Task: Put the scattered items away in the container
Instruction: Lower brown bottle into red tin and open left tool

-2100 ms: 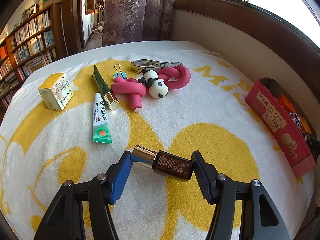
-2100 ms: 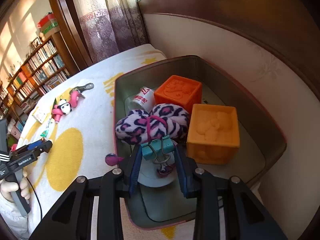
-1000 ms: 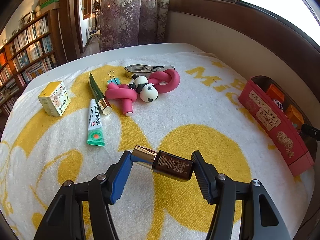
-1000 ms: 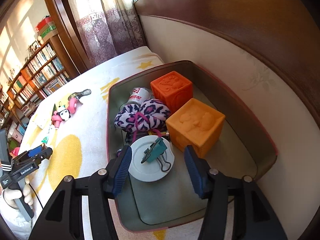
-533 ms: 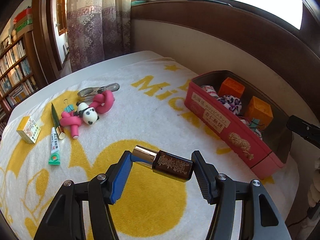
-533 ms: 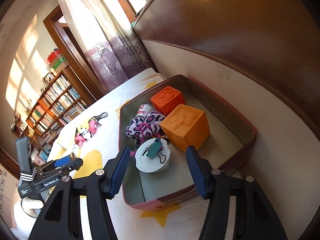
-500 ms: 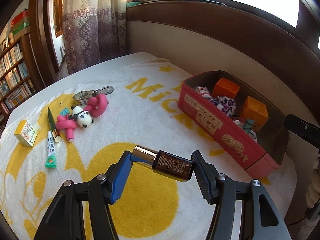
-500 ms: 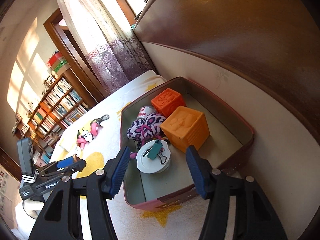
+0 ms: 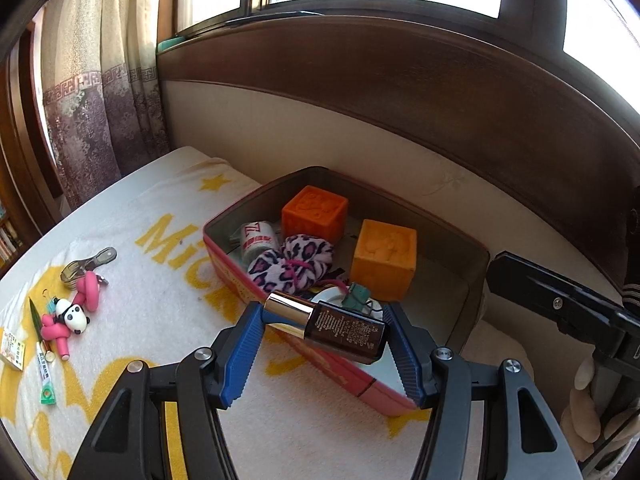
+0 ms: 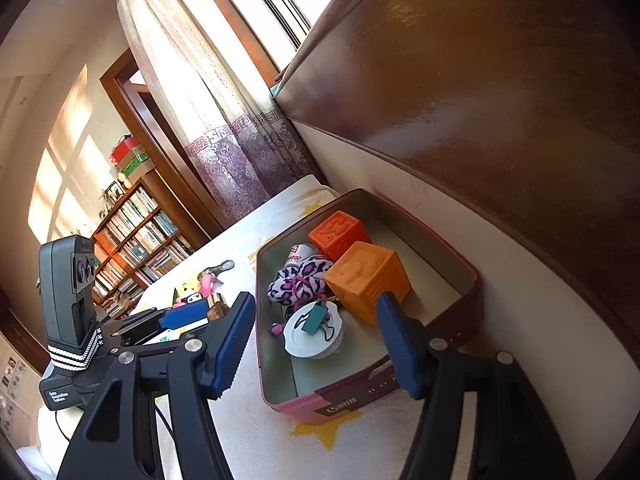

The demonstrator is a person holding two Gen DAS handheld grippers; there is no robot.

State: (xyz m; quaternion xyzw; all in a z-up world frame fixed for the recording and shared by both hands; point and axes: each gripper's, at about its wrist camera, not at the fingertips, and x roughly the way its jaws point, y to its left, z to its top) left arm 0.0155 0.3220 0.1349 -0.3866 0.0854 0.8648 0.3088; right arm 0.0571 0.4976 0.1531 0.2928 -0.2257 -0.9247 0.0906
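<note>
My left gripper point(image 9: 324, 332) is shut on a dark brown bottle with a gold cap point(image 9: 332, 326), held crosswise just above the near wall of the red tin point(image 9: 476, 264). In the tin lie two orange cubes point(image 9: 384, 258), a leopard-print scrunchie point(image 9: 292, 264), a small white jar point(image 9: 258, 240), a white lid and a teal binder clip point(image 9: 354, 296). My right gripper point(image 10: 316, 344) hovers over the tin's near end point(image 10: 340, 400); its jaws are opening and nothing is between them. On the towel remain a pink panda toy point(image 9: 74, 312), a metal clip point(image 9: 86, 266), tubes and a yellow box point(image 9: 12, 348).
A brown padded headboard point(image 9: 440, 100) runs close behind the tin. Curtains point(image 9: 104, 92) hang at the bed's far left corner. The white and yellow towel point(image 9: 160, 280) covers the bed. A bookshelf point(image 10: 136, 240) stands beyond the bed in the right wrist view.
My left gripper has carried the bottle from the middle of the towel over to the tin's near wall. My right gripper let go of the teal binder clip, backed off and rose, jaws wider.
</note>
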